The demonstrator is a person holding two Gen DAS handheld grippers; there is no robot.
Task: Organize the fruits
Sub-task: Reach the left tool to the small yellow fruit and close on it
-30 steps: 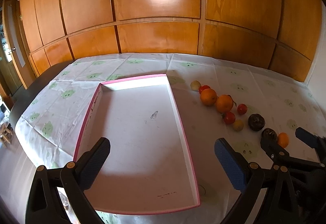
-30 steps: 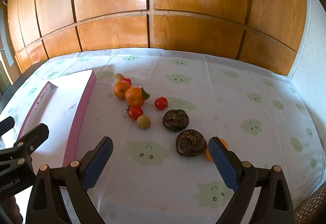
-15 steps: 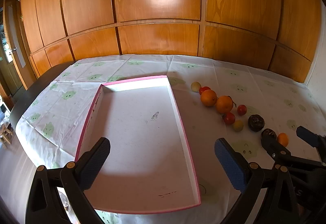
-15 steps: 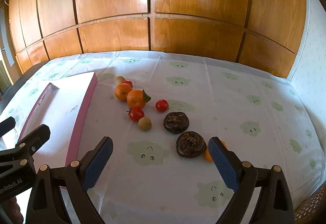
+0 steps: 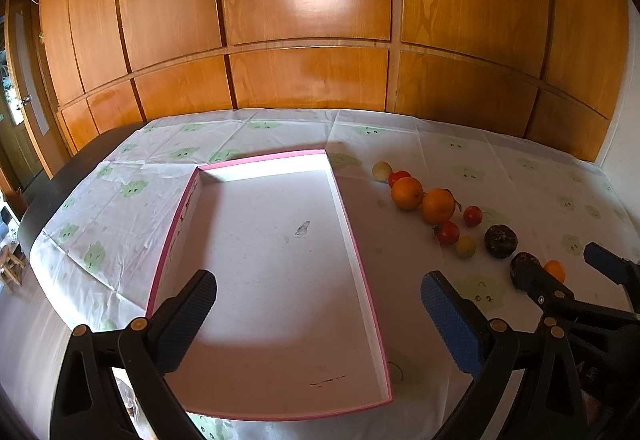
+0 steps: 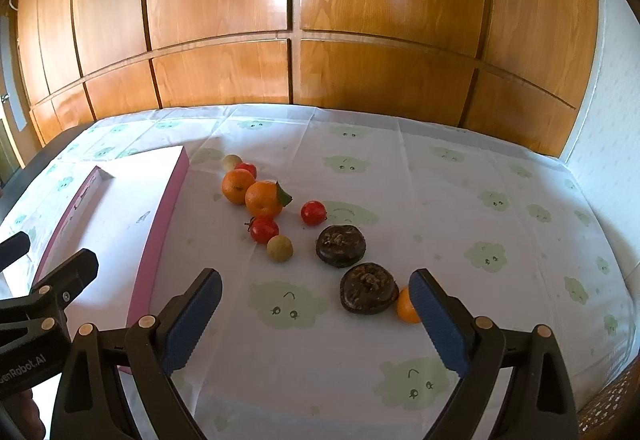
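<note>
Here the left tongs (image 5: 318, 314) hang with their blue pads wide apart and nothing between them, above the near part of the shallow pink-edged white cardboard tray (image 5: 362, 264). I think they wait there because the tray is the place where the fruits should go. The right tongs (image 6: 314, 314) are also spread apart and hold nothing. They point at the fruits, probably to take the nearest one first.

The fruits lie in a loose line on the worktop to the right of the tray, none inside it. Nearest are a small orange fruit (image 6: 406, 306) touching a dark brown wrinkled round fruit (image 6: 368, 294), then a second dark fruit (image 6: 341, 245). Farther are a small yellowish ball (image 6: 280, 249), two red tomatoes (image 6: 264, 229), and two oranges (image 6: 262, 198), one with a green leaf.

A white tablecloth printed with pale green smiling clouds (image 6: 460, 200) covers the worktop. Behind it stands a wall of glossy wooden panels (image 6: 292, 0).
</note>
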